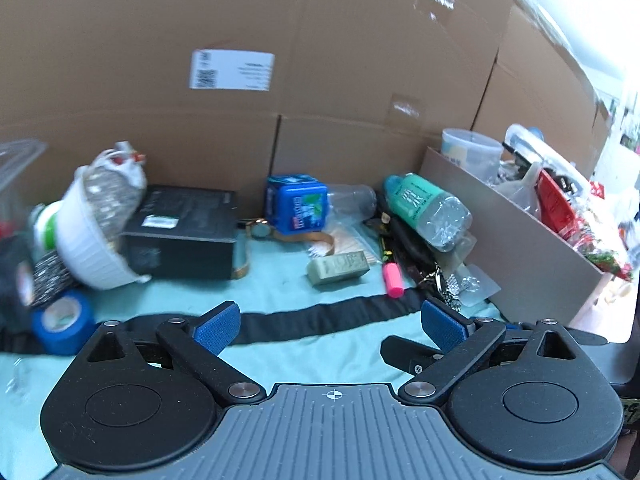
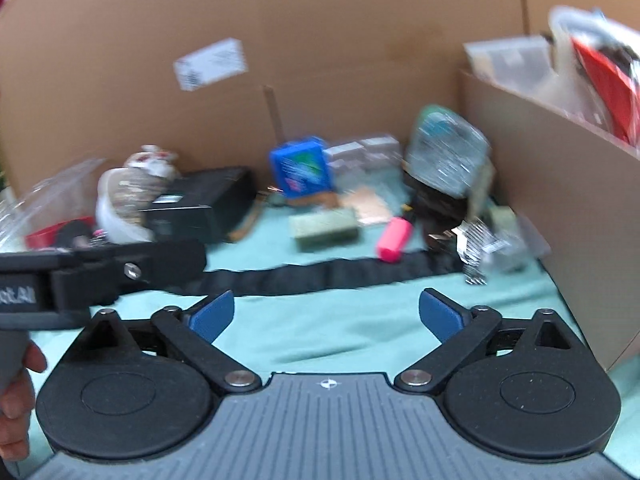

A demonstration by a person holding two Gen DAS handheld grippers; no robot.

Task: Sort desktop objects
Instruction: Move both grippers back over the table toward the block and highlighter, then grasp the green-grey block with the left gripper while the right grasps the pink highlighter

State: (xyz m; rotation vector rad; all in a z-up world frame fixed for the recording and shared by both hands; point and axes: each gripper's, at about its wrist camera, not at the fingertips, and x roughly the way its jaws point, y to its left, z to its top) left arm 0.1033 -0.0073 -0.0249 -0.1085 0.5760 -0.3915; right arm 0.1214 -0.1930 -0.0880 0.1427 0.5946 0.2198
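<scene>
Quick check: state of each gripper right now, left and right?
Left gripper: open, nothing between its jaws.
Right gripper: open, nothing between its jaws.

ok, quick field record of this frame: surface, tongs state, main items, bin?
surface: teal cloth, cardboard wall behind
left tongs: open, empty
right tongs: open, empty
strap: black, lying across the cloth in front of both tongs
centre items: soap bar, pink marker, blue box
left items: black box, white bowl tipped, blue tape
right items: bottle on its side, keys
bin: cardboard box at right, already holding things
</scene>
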